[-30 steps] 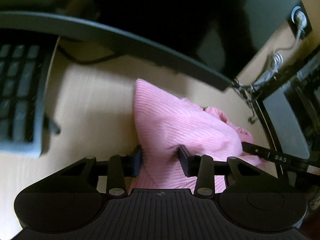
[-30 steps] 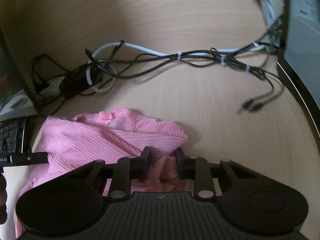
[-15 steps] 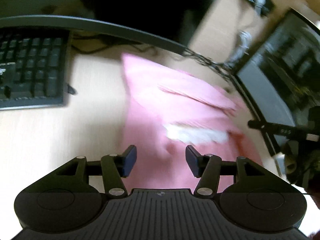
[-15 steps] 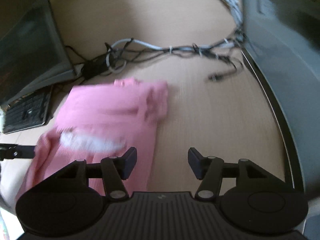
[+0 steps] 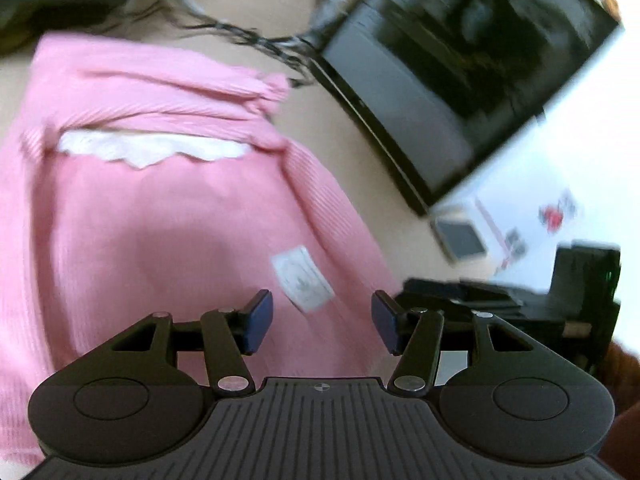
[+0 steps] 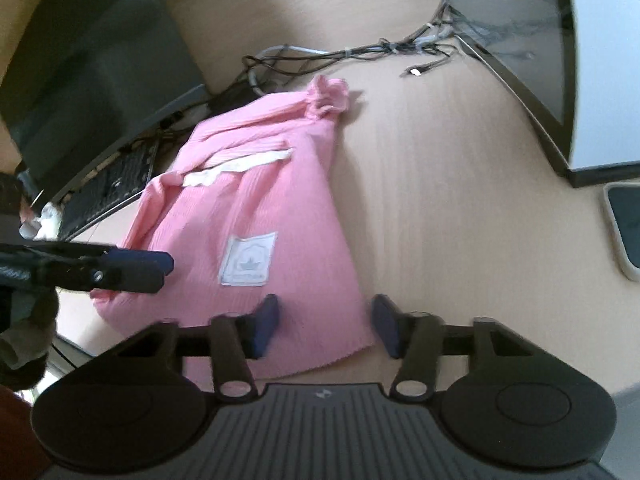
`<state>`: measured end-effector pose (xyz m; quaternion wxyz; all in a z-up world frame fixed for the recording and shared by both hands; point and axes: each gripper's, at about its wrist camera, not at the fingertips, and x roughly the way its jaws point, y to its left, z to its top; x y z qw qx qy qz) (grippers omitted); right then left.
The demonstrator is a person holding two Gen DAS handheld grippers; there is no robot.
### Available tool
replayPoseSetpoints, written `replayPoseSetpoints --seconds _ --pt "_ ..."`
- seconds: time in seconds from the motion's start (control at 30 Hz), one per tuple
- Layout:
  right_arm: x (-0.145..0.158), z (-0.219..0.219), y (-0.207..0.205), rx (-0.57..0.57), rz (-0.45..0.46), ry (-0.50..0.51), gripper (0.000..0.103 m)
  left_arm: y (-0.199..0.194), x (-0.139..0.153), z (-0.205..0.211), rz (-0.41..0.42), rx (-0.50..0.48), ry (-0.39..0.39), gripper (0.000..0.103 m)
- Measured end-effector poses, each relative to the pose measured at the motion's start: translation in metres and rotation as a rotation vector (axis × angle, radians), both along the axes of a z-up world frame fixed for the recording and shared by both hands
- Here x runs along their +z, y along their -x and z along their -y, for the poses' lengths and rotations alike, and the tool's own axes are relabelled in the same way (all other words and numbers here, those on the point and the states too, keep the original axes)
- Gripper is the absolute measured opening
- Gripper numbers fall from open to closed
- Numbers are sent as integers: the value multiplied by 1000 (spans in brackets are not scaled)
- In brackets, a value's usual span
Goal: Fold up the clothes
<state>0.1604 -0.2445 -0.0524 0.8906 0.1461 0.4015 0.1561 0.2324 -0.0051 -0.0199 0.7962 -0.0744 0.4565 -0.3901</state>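
Pink garment [image 6: 276,200] lies on the wooden desk [image 6: 460,184], filling the centre-left of the right wrist view and most of the left half of the left wrist view. It sits partly folded: sleeves or sides turned inward, a white lining strip [image 6: 236,166] showing across the upper part, a square white label [image 6: 248,258] on the lower panel.

Left tongs [image 5: 322,318]: jaws wide, nothing between them, poised above the lower hem near the label. Right tongs [image 6: 324,322]: jaws wide, empty, straddling the garment's lower right corner at bottom centre of frame. Whether either touches the cloth, cannot tell.

Handling, judged: ribbed knit, soft and light, no stiffness. It will sag and drape when lifted, and layers may slide apart if only the top one is pinched. Not fragile; not slippery against rubber pads.

Where to hold: the two lower hem corners, one per tong, pinching all layers together. Then carry the hem up toward the gathered top end [image 6: 330,94] in upper centre.

Hazards: cables [image 6: 360,50] just beyond the top end, a keyboard [image 6: 106,192] just beside the left edge, a phone [image 6: 628,228] at far right. Left view is motion-blurred.
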Motion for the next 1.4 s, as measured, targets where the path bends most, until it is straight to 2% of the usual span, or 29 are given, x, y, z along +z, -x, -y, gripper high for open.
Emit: replayPoseSetpoints --seconds 0.07,0.17,0.3,0.43,0.47,0.6,0.7,0.77,0.83,0.9,0.97,1.0,1.07,1.1,1.13,1.27,1.3,1.33,1.4 --pt "6 -6 -1 32 31 -6 5 15 8 5 65 -36 -51 75" --pt "34 -29 -8 164 132 30 5 34 15 6 119 -82 -85 84" --pt "38 -83 -19 433 171 206 5 43 15 -6 103 -71 -77 84" --pt "16 -127 -18 635 215 430 6 41 30 -40 99 17 -8 88" --pt "13 -132 -16 667 224 456 7 39 33 -48 101 52 1 90" --pt "6 -149 -9 780 254 531 34 27 40 -68 92 191 26 90" --pt "1 -160 -3 848 276 578 44 11 36 -57 88 233 8 90" --pt "1 -160 0 845 276 576 46 -1 31 -38 93 225 -20 89" --pt "6 -153 5 828 267 550 46 -10 20 -18 99 193 -95 85" --pt "15 -140 8 806 254 501 47 -19 8 3 104 160 -173 72" --pt "26 -122 10 762 233 447 50 -26 -5 18 105 135 -252 54" --pt "32 -112 9 733 221 417 54 -27 -11 19 96 133 -276 52" --pt "42 -84 4 658 173 334 70 -27 -18 13 78 138 -285 40" --pt "45 -70 2 617 155 287 83 -26 -20 10 72 140 -279 37" --pt "48 -56 -1 574 137 240 86 -25 -21 7 67 142 -273 33" --pt "39 -24 -25 343 48 62 85 -25 -22 3 47 151 -253 29" --pt "34 -22 -29 310 24 4 80 -25 -22 2 43 153 -248 29" --pt "29 -26 -30 308 11 -27 68 -25 -23 1 38 155 -243 29" --pt "18 -46 -25 364 15 27 63 -25 -23 -1 28 159 -232 29"
